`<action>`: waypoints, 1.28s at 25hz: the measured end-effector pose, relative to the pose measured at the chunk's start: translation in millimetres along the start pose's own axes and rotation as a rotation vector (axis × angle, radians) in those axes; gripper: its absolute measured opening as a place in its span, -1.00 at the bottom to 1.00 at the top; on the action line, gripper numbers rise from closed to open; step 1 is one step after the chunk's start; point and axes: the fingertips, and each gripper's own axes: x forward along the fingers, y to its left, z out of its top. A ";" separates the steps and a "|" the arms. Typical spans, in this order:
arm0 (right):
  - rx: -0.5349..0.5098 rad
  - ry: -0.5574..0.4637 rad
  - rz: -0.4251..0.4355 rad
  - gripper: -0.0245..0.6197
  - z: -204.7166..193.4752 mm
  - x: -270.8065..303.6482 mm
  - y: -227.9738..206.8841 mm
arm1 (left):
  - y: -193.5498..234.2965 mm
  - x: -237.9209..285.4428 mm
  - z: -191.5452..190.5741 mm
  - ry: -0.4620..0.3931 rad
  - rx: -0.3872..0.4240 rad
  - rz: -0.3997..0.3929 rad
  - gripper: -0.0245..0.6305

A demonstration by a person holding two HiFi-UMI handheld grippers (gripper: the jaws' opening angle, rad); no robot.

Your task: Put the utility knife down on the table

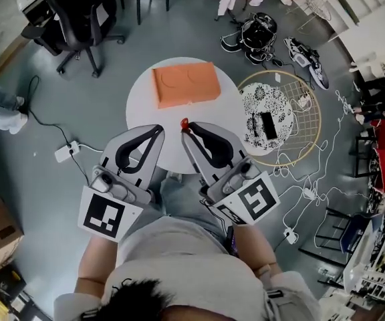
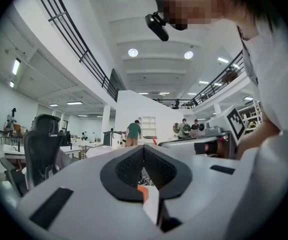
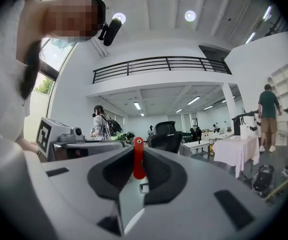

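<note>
A red utility knife [image 1: 184, 124] sticks up from the tips of my right gripper [image 1: 186, 132], which is shut on it. In the right gripper view the red knife [image 3: 138, 160] stands upright, pinched between the dark pads. My left gripper [image 1: 160, 130] is beside it, shut with nothing in it; its pads [image 2: 134, 166] meet in the left gripper view. Both grippers are held close to the person's body, above the near edge of a round white table [image 1: 142, 99]. An orange flat box [image 1: 184, 83] lies at the table's far side.
A black office chair [image 1: 79, 12] stands at the far left. Right of the table is a round gold wire stand [image 1: 309, 122] with a patterned plate [image 1: 265, 116]. Cables and a power strip [image 1: 66, 152] lie on the floor, with bags [image 1: 256, 35] farther back.
</note>
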 end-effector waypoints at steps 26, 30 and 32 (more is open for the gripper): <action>0.049 0.294 0.138 -0.74 -139.1 56.6 -46.3 | 37.5 0.1 -29.8 0.057 -0.020 0.199 -0.89; 0.054 0.351 0.150 -0.74 -165.1 59.4 -50.0 | 39.7 0.9 -34.6 0.068 -0.017 0.217 -0.89; 0.052 0.381 0.157 -0.74 -179.0 63.6 -50.3 | 43.6 -0.3 -38.8 0.078 -0.019 0.225 -0.89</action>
